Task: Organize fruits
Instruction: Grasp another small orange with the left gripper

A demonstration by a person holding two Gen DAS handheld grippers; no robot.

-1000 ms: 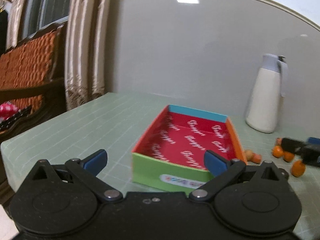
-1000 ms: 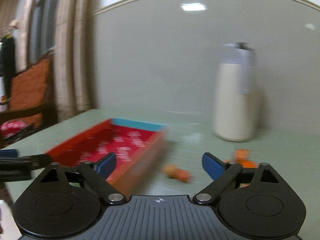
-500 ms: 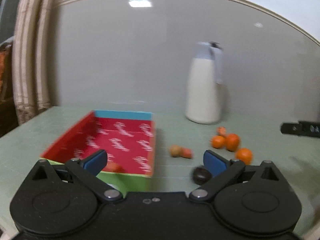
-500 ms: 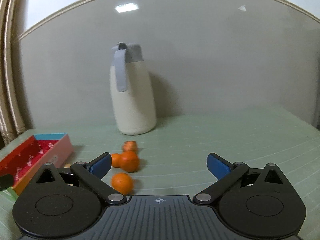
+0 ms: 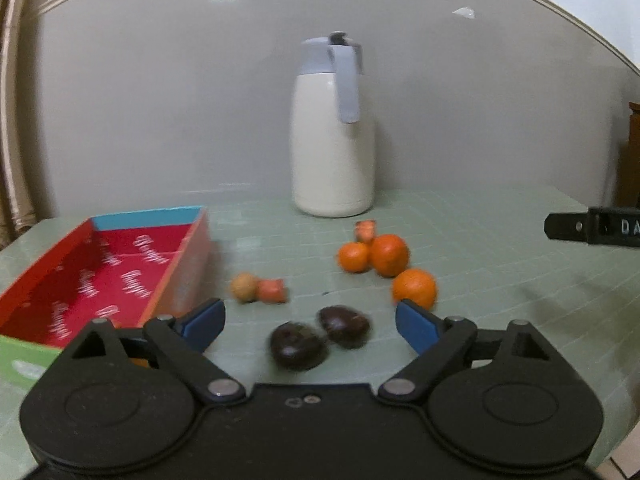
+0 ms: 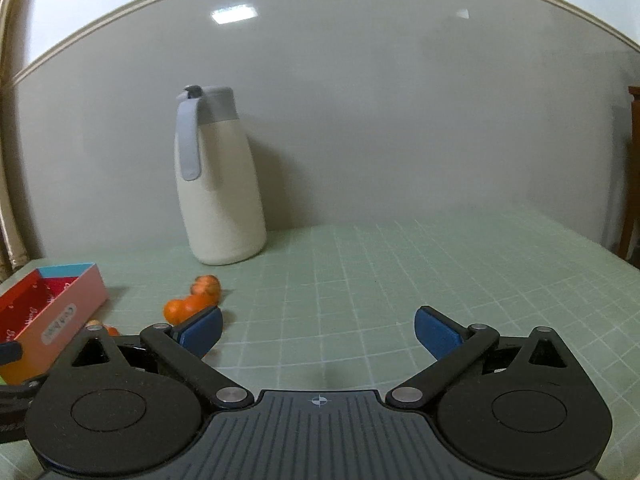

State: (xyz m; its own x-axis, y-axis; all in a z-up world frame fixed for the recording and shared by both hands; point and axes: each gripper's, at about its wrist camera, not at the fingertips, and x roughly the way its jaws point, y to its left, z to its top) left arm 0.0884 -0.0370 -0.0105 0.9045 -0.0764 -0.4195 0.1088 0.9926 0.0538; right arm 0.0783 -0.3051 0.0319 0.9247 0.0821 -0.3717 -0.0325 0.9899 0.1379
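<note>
In the left wrist view my left gripper (image 5: 310, 326) is open and empty above the green mat. Two dark purple fruits (image 5: 298, 346) lie just ahead between its fingers. Three oranges (image 5: 388, 254) sit further back right, with a small orange piece (image 5: 366, 230) behind them. A tan fruit (image 5: 244, 287) and a small orange-red piece (image 5: 272, 290) lie beside the red-lined box (image 5: 100, 276) at the left. In the right wrist view my right gripper (image 6: 318, 330) is open and empty over bare mat. Oranges (image 6: 188, 306) and the box (image 6: 52, 320) lie to its left.
A white jug with a grey lid and handle (image 5: 332, 136) stands at the back against the grey wall, also in the right wrist view (image 6: 218, 184). The other gripper's black finger (image 5: 592, 230) reaches in at the right edge. The mat's right edge drops off.
Both grippers have swung to the right: the box has slid to the left of each view and the fruits and jug have come toward the middle. Both jaws stay open.
</note>
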